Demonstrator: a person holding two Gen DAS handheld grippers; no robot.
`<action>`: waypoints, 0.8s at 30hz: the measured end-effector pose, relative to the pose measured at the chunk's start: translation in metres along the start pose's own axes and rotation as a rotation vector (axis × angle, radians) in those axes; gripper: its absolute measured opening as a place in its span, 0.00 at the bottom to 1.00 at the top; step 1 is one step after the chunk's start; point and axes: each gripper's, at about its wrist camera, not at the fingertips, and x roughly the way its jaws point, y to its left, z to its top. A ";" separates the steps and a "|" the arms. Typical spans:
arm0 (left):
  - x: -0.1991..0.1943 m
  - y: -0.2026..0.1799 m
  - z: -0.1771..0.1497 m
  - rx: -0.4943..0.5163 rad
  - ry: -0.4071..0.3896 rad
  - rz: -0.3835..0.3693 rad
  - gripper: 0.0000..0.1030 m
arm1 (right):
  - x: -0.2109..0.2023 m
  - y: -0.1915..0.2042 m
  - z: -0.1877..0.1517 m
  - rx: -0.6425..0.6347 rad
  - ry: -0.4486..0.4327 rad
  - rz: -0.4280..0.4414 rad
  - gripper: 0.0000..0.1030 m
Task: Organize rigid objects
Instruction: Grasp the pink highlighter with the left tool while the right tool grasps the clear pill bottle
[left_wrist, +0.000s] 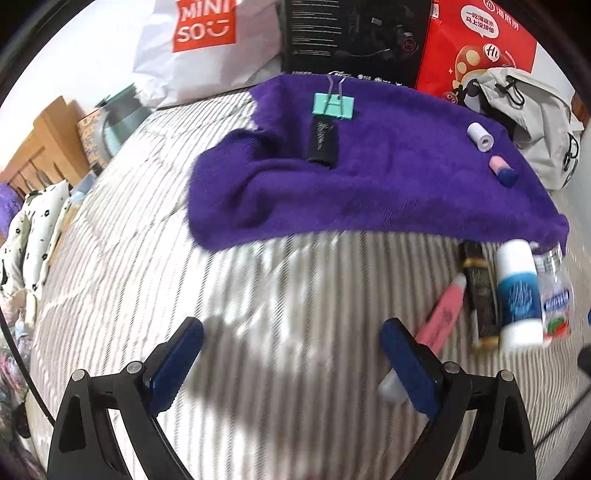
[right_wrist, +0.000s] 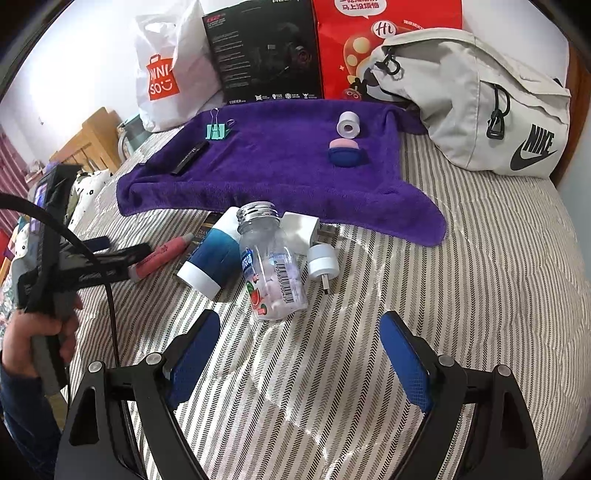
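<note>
Two groups of small rigid items on the striped bedcover (right_wrist: 480, 277). On the purple towel (right_wrist: 280, 173), far side: a teal binder clip (right_wrist: 216, 130), a flat black tube (right_wrist: 190, 157), a white tape roll (right_wrist: 348, 124) and a pink-and-blue eraser-like piece (right_wrist: 345, 151). Just off the towel's near edge I see a loose cluster: clear bottle (right_wrist: 271, 266) with a silver screw neck and fruit label, lying down; a blue-and-white bottle (right_wrist: 214, 258) touching its left side; a pink tube (right_wrist: 162, 254) further left; a black-and-gold tube (left_wrist: 480, 291) mostly hidden behind the blue one; two white plug adapters (right_wrist: 321, 262) on the right.

My right gripper (right_wrist: 299, 354) is wide open and empty, hovering low over the bedcover, with the clear bottle just ahead of it, between the lines of the blue pads (right_wrist: 406, 365) but not touching them.

My left gripper (left_wrist: 291, 358) is also spread wide, nothing in it. The cluster sits to its right; the pink tube runs just behind its right finger, contact unclear due to blur. In the right wrist view a hand (right_wrist: 40, 332) grips the left tool's handle at the left edge, tool levelled toward the pink tube.
</note>
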 end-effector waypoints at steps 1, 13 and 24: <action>-0.003 0.000 -0.002 0.014 -0.012 -0.001 0.94 | 0.000 -0.001 0.000 0.001 0.000 0.000 0.85; -0.032 -0.025 -0.002 0.180 -0.091 -0.245 0.93 | 0.004 0.000 -0.001 0.005 0.014 -0.015 0.85; -0.014 -0.061 -0.011 0.346 -0.081 -0.219 0.34 | 0.007 -0.010 -0.006 0.016 0.013 -0.025 0.85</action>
